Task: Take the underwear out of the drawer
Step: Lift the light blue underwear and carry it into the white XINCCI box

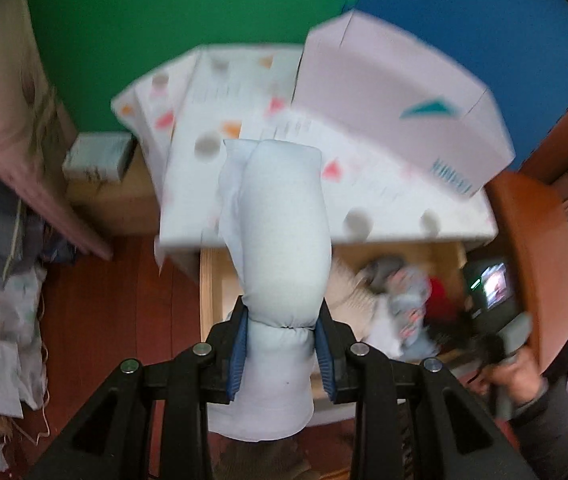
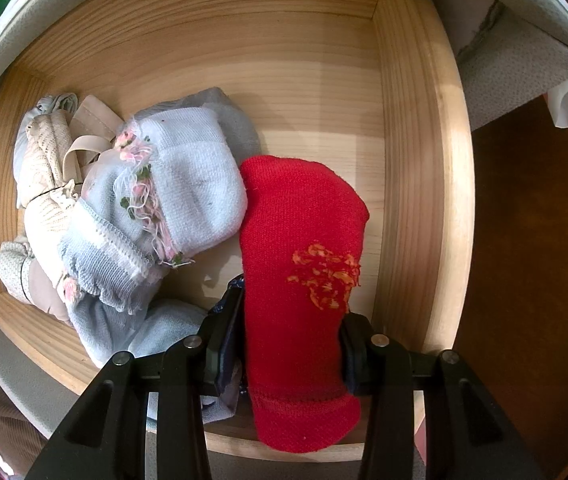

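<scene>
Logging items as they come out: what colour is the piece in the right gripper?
Red, with an orange stitched motif; clearest in the right wrist view.

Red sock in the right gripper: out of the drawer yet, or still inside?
Still inside. The red sock sits clamped between the right gripper fingers, within the wooden drawer walls.

Your left gripper (image 1: 282, 344) is clamped on a pale blue roll above the drawer (image 1: 208, 280), while your right gripper (image 2: 289, 344), pointing straight down into the drawer, pinches a red sock.
</scene>
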Demonstrator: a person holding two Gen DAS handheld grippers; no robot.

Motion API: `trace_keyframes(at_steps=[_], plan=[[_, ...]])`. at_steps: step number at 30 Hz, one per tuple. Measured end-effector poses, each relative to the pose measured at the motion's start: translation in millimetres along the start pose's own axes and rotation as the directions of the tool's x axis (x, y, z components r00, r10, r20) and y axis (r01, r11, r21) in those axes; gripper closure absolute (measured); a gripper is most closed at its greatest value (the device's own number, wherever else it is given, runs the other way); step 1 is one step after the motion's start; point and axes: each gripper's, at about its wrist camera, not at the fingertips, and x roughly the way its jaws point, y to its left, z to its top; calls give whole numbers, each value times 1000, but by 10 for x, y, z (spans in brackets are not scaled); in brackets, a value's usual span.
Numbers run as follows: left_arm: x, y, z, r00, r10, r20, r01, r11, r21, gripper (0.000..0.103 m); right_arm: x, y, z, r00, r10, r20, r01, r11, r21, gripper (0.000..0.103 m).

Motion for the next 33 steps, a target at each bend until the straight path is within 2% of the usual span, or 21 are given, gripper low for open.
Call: trace_keyframes(at_steps=[4,8,13,20,23,25,33], plan=[[-310,-143,439,996,-24,85,22,1000,16,73,9,0,6,1000,0,0,0,1000,3,62],[-527,-339,954,984,-44,175,37,998,43,73,22,4,12,1000,-3,-2,3,1000,2,62],[-530,-608,1580,972,-69,225,52,995,84,73,20,7,-5,1000,-4,0,4,1000,-7,62],[-345,-860,2483,944,-115,310,84,990,112,73,25,0,-56,1000,-6,3,6,1000,5,62],[-121,-946,2756,943,-137,304,106,988,116,73,36,7,-56,1000,-13,1,13,1000,7,62],[91,-1013,2879,949,-137,283,103,986,133,73,37,8,-54,1000,-13,1,13,1000,9,62],[949,-1077,2959,978,-75,192,53,992,115,73,40,11,-43,1000,-12,0,12,1000,6,62]])
